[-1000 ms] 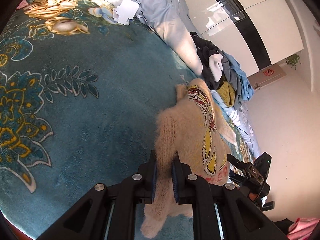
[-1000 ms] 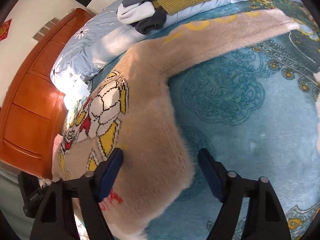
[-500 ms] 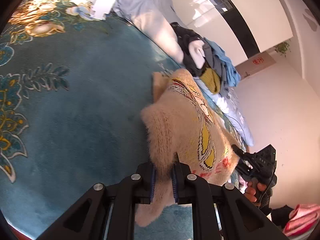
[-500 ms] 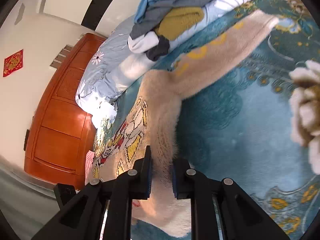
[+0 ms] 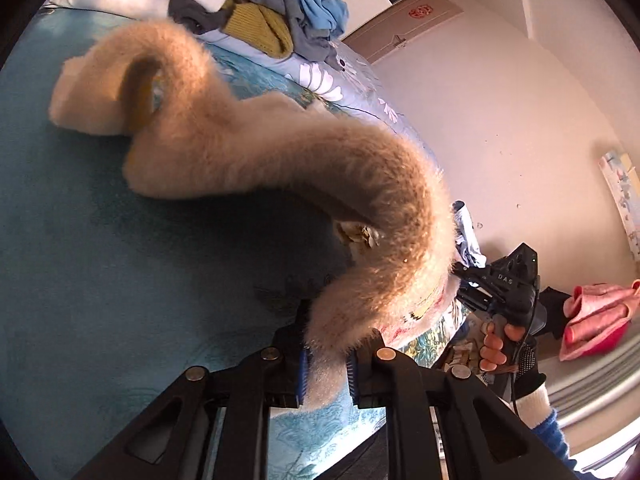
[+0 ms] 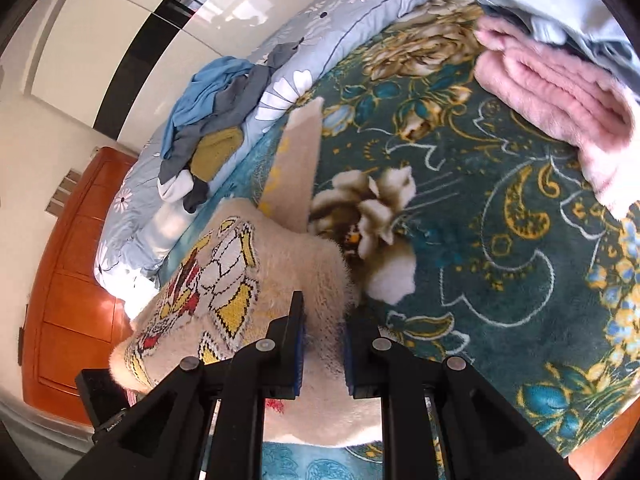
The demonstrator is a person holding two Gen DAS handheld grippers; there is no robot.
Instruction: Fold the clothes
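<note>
One fuzzy beige sweater [image 5: 256, 160] lies partly lifted above the teal flowered blanket [image 5: 100, 260] on the bed; two claws hold it, one at each side; the left claw [image 5: 326, 372] pinches a furry edge between its blue pads, and the cloth arches up from there in a thick curl; the right claw [image 6: 323, 350] is pressed onto another edge of the same sweater, whose knitted picture in white, yellow and red faces up in the right wrist view; one sleeve [image 6: 298, 168] stretches flat over the blanket toward the pile of clothes [image 6: 208, 136], a single heap of blue, grey, white and mustard pieces on the pale daisy-print quilt [image 6: 320, 32]; one folded pink garment [image 6: 552, 92] rests at the far corner of the blanket, well apart from the sweater; the letters "DAS" can be read on the black body of the right device [image 5: 500, 284], held by one hand [image 5: 496, 344] with a white and blue cuff; a red ornament [image 5: 420, 11] hangs on the wall, its writing too small to read.
</note>
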